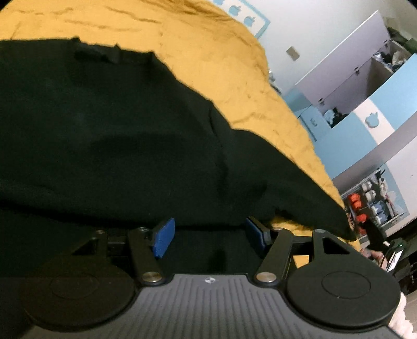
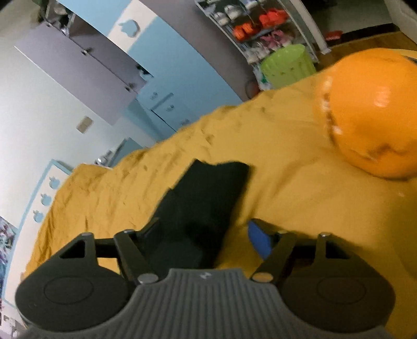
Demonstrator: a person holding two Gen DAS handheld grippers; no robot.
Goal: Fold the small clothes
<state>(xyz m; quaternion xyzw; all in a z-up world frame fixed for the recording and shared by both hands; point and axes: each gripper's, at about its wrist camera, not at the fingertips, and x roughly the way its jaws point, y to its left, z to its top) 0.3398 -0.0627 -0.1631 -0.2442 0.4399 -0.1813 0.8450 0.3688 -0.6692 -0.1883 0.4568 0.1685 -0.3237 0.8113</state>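
Two grippers are seen, both angled downward over a bed covered with a mustard-yellow sheet (image 1: 208,52).

Left gripper (image 1: 211,234): jaws spread wide, blue pads (image 1: 164,237) well apart. A black garment (image 1: 104,130) is spread on the sheet and fills most of the left wrist view. Black fabric lies under and between the fingers, but no pinch by the pads is seen; nothing is clamped. The view is rolled, with the wardrobe (image 1: 365,104) and shelves tilted at the right edge.

Right gripper (image 2: 206,240): jaws also spread wide. Only the right blue pad (image 2: 259,241) is visible; the left finger is set against dark cloth and cannot be made out clearly. A strip of the black garment (image 2: 206,203) runs from between the fingers away across the sheet (image 2: 286,169), its far end squared off. The strip sits toward the left finger, clear of the right pad. No grip is seen.

An orange ball (image 2: 372,114) rests on the sheet, upper right, well apart from the garment. A green bin (image 2: 286,65) and shoe rack (image 2: 255,23) are seen beyond the bed. Right wrist view is rolled and motion-blurred.
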